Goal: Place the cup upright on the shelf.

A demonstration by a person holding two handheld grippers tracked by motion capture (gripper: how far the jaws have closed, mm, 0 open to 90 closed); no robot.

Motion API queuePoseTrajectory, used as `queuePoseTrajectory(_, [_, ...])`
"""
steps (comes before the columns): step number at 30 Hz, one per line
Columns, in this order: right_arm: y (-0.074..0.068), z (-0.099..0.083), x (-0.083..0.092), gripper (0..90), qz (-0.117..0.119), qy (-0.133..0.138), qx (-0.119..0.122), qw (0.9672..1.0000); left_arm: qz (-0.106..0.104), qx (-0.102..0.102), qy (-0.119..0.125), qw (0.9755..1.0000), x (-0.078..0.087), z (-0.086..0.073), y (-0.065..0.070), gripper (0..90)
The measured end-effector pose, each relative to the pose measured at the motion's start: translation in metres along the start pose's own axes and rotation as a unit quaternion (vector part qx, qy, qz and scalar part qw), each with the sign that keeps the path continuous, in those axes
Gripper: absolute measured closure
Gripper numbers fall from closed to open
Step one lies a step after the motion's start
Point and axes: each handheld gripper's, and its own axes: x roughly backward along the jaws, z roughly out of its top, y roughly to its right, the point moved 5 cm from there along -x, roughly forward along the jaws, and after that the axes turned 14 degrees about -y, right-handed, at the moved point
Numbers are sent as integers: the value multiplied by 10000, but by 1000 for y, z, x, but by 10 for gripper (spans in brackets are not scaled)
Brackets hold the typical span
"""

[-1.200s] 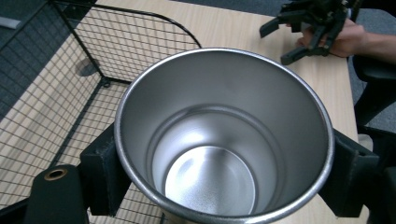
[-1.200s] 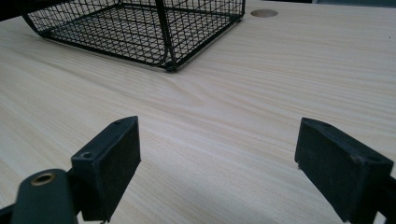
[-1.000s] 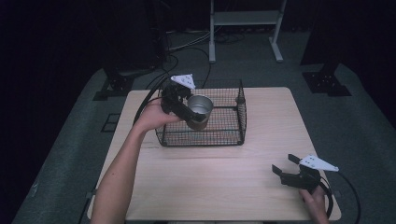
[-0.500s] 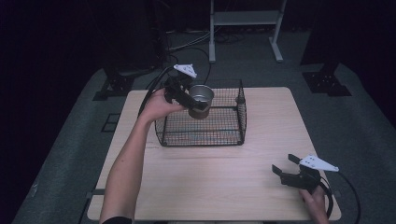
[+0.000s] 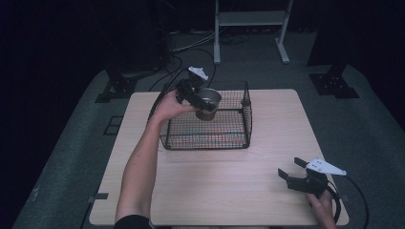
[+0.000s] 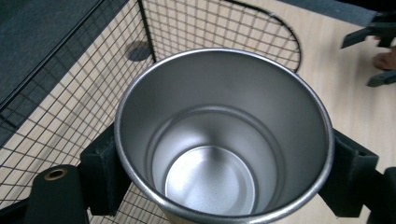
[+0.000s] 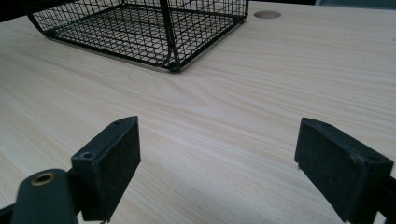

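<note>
A shiny steel cup (image 5: 208,101) hangs above the far left part of the black wire basket (image 5: 241,138), clamped between the jaws of my left gripper (image 5: 203,101). In the left gripper view the cup (image 6: 219,140) is empty, its mouth facing the camera, and a black pad (image 6: 100,175) presses on each side. My right gripper (image 5: 292,169) rests on the table near the front right corner, open, with bare wood between its pads (image 7: 109,161).
The wire basket (image 7: 140,32) stands on the far middle of the light wooden table (image 5: 215,186). A round hole (image 7: 267,14) lies in the tabletop beyond it. Dark floor, cables and a white stand (image 5: 250,19) lie behind the table.
My left gripper has carried the cup upward and toward the far left edge of the basket. The right gripper has stayed put.
</note>
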Motion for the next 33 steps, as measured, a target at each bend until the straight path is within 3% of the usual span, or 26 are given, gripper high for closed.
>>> queuePoseTrajectory(9, [0,0,0,136,-3,-5,16,10000,-41,86,149,9998,-17,6,-2,176])
queuePoseTrajectory(15, [0,0,0,136,-6,-6,30,10000,-52,70,30,10000,-32,11,-6,176])
queuePoseTrajectory(27, [-1,0,0,136,0,-5,7,10000,-12,259,-92,9996,-57,4,-18,176])
queuePoseTrajectory(33, [-1,0,0,136,-3,-7,29,10000,-32,456,-161,9988,-72,-5,-23,176])
